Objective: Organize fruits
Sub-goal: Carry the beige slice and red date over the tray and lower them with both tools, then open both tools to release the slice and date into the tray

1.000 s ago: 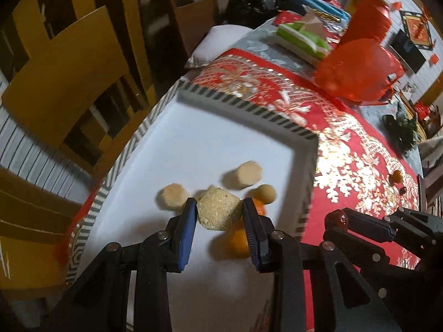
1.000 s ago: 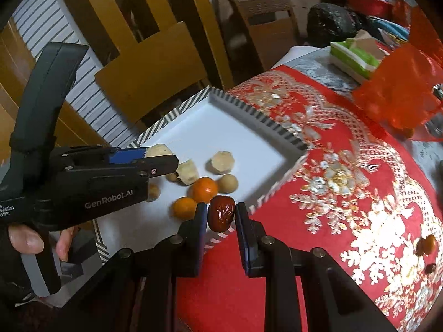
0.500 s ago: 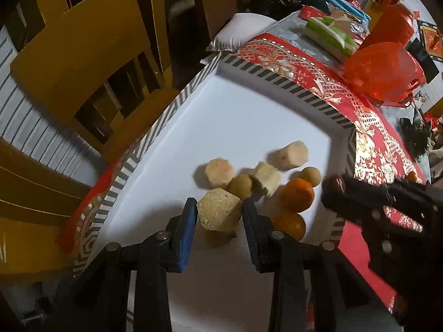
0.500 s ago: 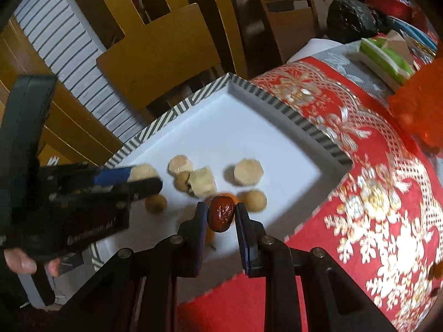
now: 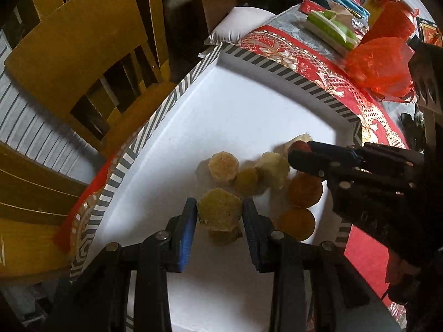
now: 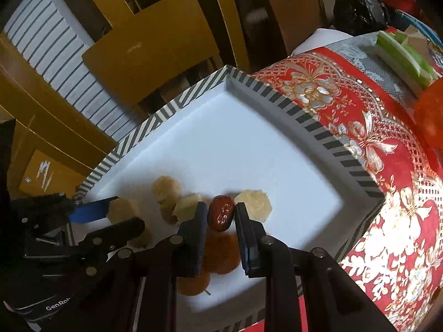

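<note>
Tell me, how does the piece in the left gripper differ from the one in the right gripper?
The left gripper holds a pale yellow faceted chunk, dull and rough; the right gripper holds a dark red date, glossy and wrinkled. The chunk is wider, so the left jaws stand further apart than the right ones. The chunk has flat cut sides; the date is a rounded oval. Both are clamped above the white tray beside the other fruit.

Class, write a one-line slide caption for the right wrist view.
Right gripper holds a red date over the striped-rim white tray of fruit pieces.
</note>
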The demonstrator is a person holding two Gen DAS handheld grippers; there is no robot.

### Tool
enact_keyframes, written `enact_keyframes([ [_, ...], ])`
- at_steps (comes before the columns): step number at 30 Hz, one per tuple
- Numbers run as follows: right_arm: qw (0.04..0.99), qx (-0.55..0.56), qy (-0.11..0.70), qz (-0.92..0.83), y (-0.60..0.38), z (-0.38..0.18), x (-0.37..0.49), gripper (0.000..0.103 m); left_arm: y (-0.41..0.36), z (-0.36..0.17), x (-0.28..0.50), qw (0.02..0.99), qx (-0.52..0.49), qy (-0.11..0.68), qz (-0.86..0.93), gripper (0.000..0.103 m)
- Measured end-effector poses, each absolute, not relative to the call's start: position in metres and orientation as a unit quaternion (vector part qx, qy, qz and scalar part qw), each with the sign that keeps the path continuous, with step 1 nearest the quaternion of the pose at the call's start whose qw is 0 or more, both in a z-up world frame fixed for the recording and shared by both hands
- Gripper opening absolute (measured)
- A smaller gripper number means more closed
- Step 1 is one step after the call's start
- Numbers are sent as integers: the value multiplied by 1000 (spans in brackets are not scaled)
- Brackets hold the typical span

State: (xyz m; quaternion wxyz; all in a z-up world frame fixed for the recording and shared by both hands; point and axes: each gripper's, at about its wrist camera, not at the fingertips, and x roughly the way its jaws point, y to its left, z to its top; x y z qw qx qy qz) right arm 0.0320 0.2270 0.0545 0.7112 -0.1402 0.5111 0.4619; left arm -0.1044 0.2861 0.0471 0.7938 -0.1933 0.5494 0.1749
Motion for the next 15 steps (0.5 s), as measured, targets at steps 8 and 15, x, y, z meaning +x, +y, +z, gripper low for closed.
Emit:
enact_keyframes([
  [8,705,-146,517,463,224,51,27,23,285,45,-102,793,-190,552,176,33],
  [15,697,-137,523,471,219,47,24,24,283,45,-100,792,-190,554,176,33],
])
